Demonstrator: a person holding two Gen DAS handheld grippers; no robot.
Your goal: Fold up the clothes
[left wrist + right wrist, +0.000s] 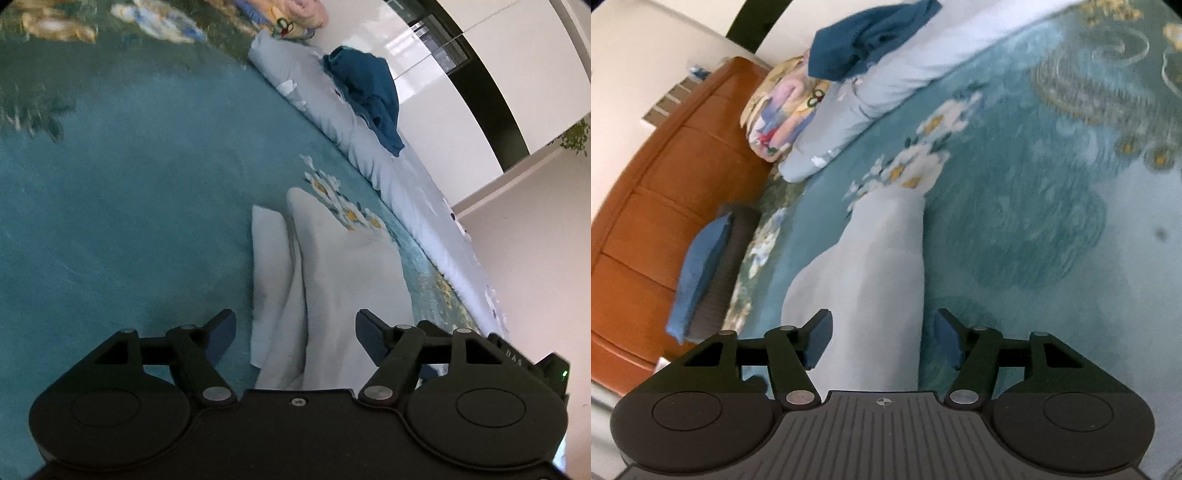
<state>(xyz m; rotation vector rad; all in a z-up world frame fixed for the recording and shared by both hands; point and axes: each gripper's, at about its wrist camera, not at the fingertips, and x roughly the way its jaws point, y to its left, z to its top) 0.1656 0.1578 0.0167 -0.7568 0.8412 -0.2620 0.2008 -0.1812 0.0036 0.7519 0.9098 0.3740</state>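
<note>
Left wrist view: my left gripper (295,334) stands with its jaws spread, both blue pads clear of any cloth and nothing pinched between them. Beyond and between the jaws lies the pale grey garment (332,280) on the teal bedspread (129,221); it shows as two long lobes side by side, the narrower one on the left, the wider one on the right reaching up to the white flower pattern (343,206). Further off, a rolled light blue quilt (369,147) runs along the bed's far edge, and a dark teal garment (369,96) sits crumpled on top of it. A floral bundle (295,18) lies at the quilt's far end. Right wrist view: my right gripper (884,338) is likewise spread, pads apart and not pressing on anything. The pale grey garment (871,266) lies flat on the bedspread between and ahead of the jaws, its far end touching the flower pattern (912,162). The wooden headboard (665,184) stands at left, with a blue pillow (701,273) leaning near it. The quilt (886,81), the floral bundle (783,114) and the dark teal garment (864,40) lie beyond. Edges are blurred in both views.
</note>
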